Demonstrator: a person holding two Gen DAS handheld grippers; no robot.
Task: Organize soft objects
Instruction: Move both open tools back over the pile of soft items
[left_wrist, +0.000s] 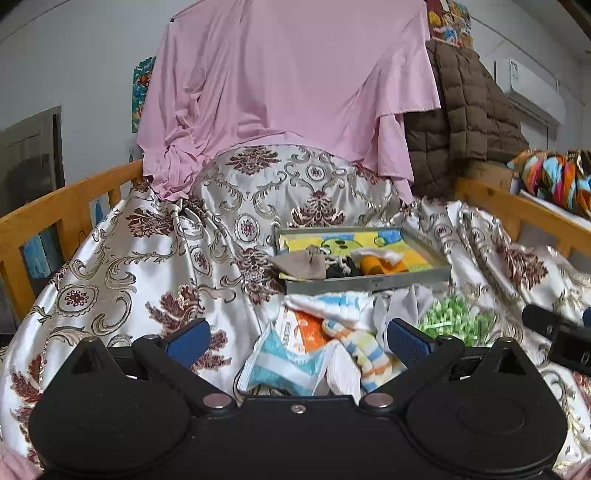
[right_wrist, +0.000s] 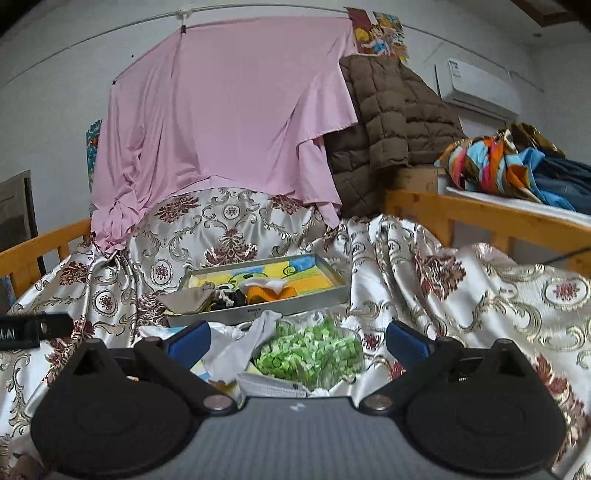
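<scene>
this is a bedroom in a home: a wooden bed rail (right_wrist: 480, 218) runs along the right of the frame, and a shiny floral bedspread (left_wrist: 122, 266) covers the whole lower half. a pink sheet (right_wrist: 229, 122) hangs from a line at the top centre beside a brown quilted coat (right_wrist: 384, 125), with folded colourful clothes (right_wrist: 498, 166) at the right. an air conditioner (right_wrist: 480, 86) sits high on the white wall, upper right.
</scene>
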